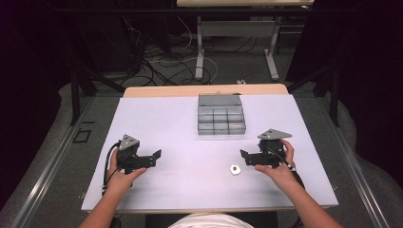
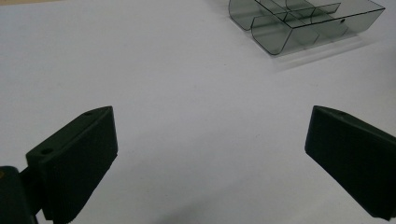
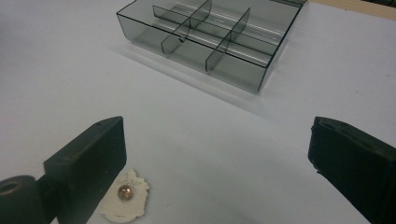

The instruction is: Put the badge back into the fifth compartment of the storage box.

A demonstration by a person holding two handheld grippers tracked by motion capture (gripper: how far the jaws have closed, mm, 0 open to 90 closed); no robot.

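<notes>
So both grippers are parked low over the white table top [image 1: 157,118], one either side, pointing in toward the middle, which looks like a ready stance more than anything. The left gripper [image 1: 153,158] has its jaws spread wide with nothing between them, and in the left gripper view there's just bare white surface in the gap. The right gripper [image 1: 246,157] is the same deal: jaws wide apart, holding nothing. The interesting bit is the small pale object [image 1: 234,169], a whitish lumpy-edged thing with a shiny coppery centre, lying flat on the table just beside the right gripper's tips, toward the person's edge. In the right gripper view it sits right under the left-hand jaw, partly tucked behind it, so my guess is that hand is lining up to grab it. The smoky clear divided tray [image 1: 221,119] sits toward the far side of the table, well apart from both grippers, and every compartment I can see looks empty. Plenty of open table between the object and the tray, nothing in the way. The near edge isn't far from the object though, so a clumsy nudge could scoot it that way.
</notes>
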